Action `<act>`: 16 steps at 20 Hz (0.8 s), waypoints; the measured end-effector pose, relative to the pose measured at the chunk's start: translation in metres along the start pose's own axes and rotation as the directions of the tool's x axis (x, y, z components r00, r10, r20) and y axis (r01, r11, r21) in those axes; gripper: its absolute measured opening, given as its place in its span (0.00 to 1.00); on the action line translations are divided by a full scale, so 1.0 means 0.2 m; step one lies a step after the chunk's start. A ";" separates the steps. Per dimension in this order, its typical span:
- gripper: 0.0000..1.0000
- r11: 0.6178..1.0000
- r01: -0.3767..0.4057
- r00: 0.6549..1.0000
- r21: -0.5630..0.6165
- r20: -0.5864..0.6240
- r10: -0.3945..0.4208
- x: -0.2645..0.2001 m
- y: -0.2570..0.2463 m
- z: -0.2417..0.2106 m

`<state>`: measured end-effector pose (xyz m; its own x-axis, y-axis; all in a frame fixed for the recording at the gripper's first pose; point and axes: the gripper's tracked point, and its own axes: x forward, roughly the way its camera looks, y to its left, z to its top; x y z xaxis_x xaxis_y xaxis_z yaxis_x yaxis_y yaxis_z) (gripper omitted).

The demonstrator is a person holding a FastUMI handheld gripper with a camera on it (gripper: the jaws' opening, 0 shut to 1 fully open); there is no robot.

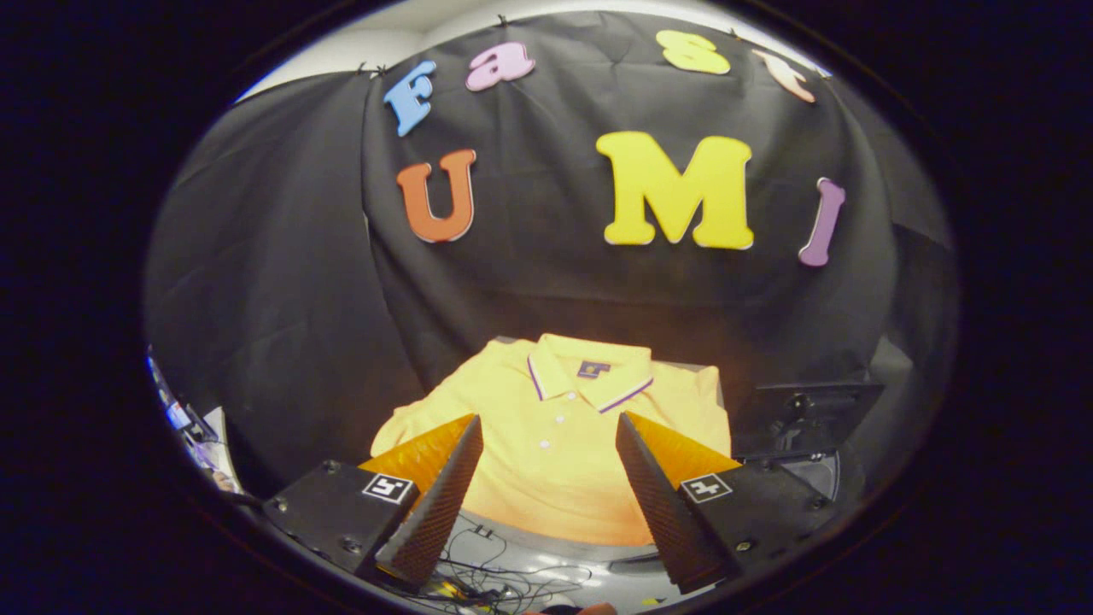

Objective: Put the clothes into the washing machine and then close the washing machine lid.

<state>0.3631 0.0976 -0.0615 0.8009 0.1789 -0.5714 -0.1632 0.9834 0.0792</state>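
Tool open above the shirt, nothing grasped yet.

The tool (546, 478) hovers with its fingers spread wide, the yellow polo shirt (555, 427) lying flat on the counter (713, 380) just beyond them; loading and lid closing both remain. A dark machine part (807, 410) sits right; loose cables (504, 572) lie near.

Yellow polo shirt against black booth cloth

The polo shirt (555, 444) is bright yellow, with a collar (589, 376) edged in a thin purple-and-white stripe, a small dark label inside the neck and white buttons (546, 431) down the placket. The wall cloth (282, 282) is plain black. The gripper (546, 465), fingers spread apart, carries black-and-white square markers (388, 489).
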 end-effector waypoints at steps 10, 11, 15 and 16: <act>0.98 1.000 0.013 0.885 0.016 -0.465 -0.004 0.57 -0.05 -0.12; 0.98 1.000 0.008 0.867 0.014 -0.498 0.000 0.59 -0.04 -0.14; 0.98 0.997 0.073 0.810 -0.002 -0.583 -0.060 0.65 -0.06 -0.19; 0.97 0.995 0.090 0.795 -0.032 -0.600 -0.091 0.62 -0.06 -0.19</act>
<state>0.4425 0.1061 -0.1646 0.3056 0.0345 -0.9515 -0.1082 0.9941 0.0013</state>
